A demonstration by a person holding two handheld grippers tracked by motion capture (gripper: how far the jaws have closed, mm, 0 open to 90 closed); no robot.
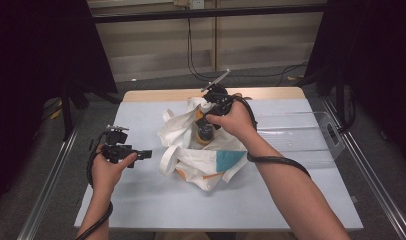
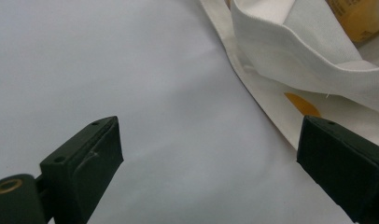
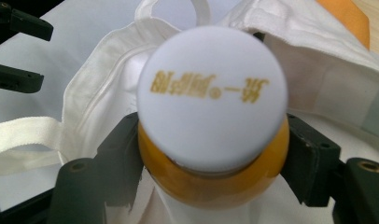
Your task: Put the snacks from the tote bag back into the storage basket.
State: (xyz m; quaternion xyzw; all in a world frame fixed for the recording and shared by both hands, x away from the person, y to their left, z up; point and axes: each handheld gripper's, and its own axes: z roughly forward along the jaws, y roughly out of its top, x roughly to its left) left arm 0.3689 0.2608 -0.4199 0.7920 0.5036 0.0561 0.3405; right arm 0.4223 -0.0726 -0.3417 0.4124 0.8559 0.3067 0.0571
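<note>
A white cloth tote bag [image 1: 198, 155] with orange and teal patches lies crumpled in the middle of the table. My right gripper [image 1: 207, 121] is shut on an orange bottle [image 3: 211, 177] with a white cap [image 3: 212, 95] bearing gold print, held just above the bag's mouth [image 3: 108, 93]. In the high view the orange bottle [image 1: 205, 132] shows below my right hand. My left gripper [image 1: 147, 154] hovers open at the bag's left, its jaws wide apart over bare table, with the bag's edge [image 2: 290, 60] beyond the right jaw.
A clear plastic bin [image 1: 301, 137] stands at the right of the grey table top [image 1: 141, 200]. The bag's white strap [image 3: 24, 130] loops out to the left. Metal rails run along both sides of the table. Cables hang at the back wall.
</note>
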